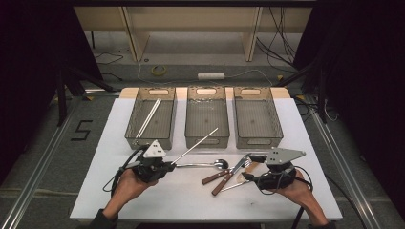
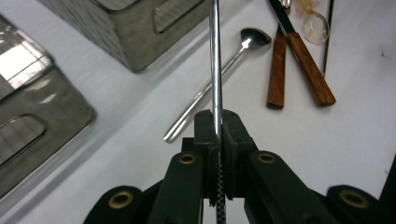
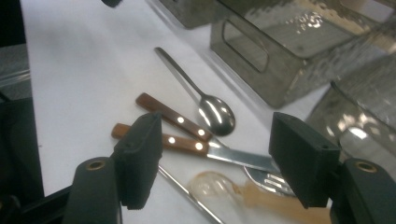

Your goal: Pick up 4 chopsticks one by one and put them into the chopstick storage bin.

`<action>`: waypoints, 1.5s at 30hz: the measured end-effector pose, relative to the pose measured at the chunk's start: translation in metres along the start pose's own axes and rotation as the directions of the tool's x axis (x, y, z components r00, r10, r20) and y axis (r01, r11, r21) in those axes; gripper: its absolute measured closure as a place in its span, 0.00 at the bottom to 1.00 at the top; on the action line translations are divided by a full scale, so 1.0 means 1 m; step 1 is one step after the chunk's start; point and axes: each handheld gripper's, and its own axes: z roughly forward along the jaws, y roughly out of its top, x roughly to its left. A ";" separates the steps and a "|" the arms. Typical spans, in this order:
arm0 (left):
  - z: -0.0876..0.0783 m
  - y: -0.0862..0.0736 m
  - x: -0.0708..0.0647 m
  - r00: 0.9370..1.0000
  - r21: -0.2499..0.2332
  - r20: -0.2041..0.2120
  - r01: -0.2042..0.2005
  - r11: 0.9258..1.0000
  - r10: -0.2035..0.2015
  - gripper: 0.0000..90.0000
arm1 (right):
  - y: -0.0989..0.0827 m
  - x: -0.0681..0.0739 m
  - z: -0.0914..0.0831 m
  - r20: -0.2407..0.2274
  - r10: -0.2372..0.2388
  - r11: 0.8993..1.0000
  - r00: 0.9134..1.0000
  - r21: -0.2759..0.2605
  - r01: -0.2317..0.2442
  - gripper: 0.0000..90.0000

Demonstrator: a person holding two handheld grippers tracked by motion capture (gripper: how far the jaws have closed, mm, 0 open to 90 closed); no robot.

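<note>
My left gripper is shut on the end of a thin metal chopstick, which slants up toward the middle bin. A metal spoon lies on the white table. Right of it lie two wooden-handled pieces of cutlery, one of them a knife. My right gripper hangs open just above them, its pads apart on either side of the knife blade. A clear plastic spoon and a thin metal rod lie under it.
Three clear bins stand in a row at the back of the table: the left bin holds white chopsticks, and the middle and right bin look empty. The table's front edge is near the person's hands.
</note>
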 end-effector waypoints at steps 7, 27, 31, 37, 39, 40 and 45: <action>-0.003 0.002 0.013 0.999 -0.017 -0.023 0.040 0.999 -0.040 0.96 | -0.011 -0.001 -0.007 0.017 0.067 0.997 0.998 -0.040 -0.067 0.37; -0.007 0.014 0.060 0.981 -0.073 -0.119 0.148 0.986 -0.156 0.96 | -0.021 0.008 -0.015 0.026 0.078 0.996 0.997 -0.038 -0.077 0.35; -0.006 0.017 0.071 0.973 -0.084 -0.146 0.165 0.983 -0.176 0.96 | -0.024 0.010 -0.016 0.029 0.076 0.997 0.997 -0.032 -0.075 0.35; -0.012 0.020 0.093 0.955 -0.108 -0.181 0.218 0.970 -0.234 0.96 | -0.024 0.014 -0.018 0.023 0.069 0.997 0.997 -0.034 -0.068 0.35; -0.013 0.021 0.101 0.947 -0.114 -0.193 0.238 0.964 -0.257 0.96 | -0.025 0.015 -0.018 0.023 0.072 0.997 0.997 -0.032 -0.071 0.35; -0.013 0.022 0.104 0.944 -0.117 -0.195 0.247 0.962 -0.266 0.96 | -0.025 0.015 -0.019 0.022 0.073 0.997 0.997 -0.032 -0.072 0.35; -0.012 0.025 0.116 0.930 -0.121 -0.215 0.278 0.953 -0.299 0.96 | -0.025 0.017 -0.020 0.020 0.071 0.997 0.997 -0.042 -0.071 0.35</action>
